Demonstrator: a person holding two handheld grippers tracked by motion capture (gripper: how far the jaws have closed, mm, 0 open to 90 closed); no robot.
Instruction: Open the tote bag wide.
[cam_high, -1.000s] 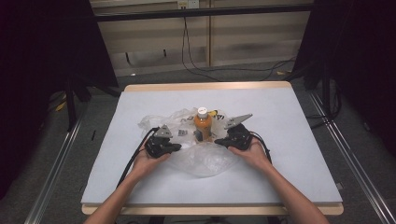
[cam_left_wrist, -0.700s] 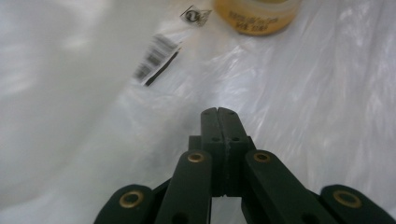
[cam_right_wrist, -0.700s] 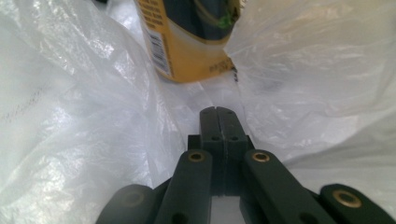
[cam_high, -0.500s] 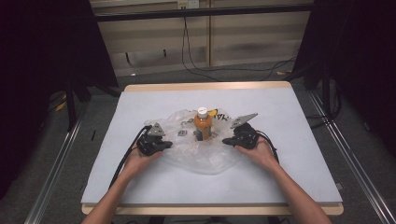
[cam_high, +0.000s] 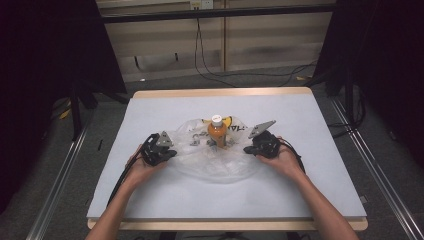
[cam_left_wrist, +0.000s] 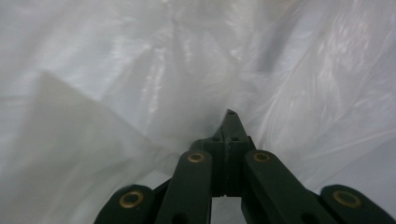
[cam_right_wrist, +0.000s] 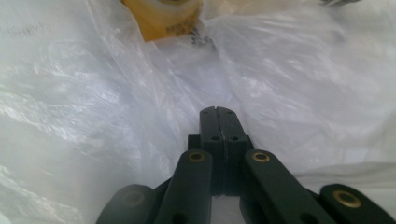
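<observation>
Both grippers pinch a clear bag mid-tabletop.

The left gripper (cam_high: 170, 151) and right gripper (cam_high: 248, 148) have jaws clenched on opposite sides of the bag (cam_high: 215, 162) — film bunched at each tip. Beyond them, toward the far edge of the tabletop (cam_high: 310, 125), an orange bottle (cam_high: 216, 132) stands upright on the bag.

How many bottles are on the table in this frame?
1. The orange bottle with a white cap stands upright at the table's middle, on the clear plastic bag, between the two grippers. The crumpled bag could hide something smaller.
</observation>
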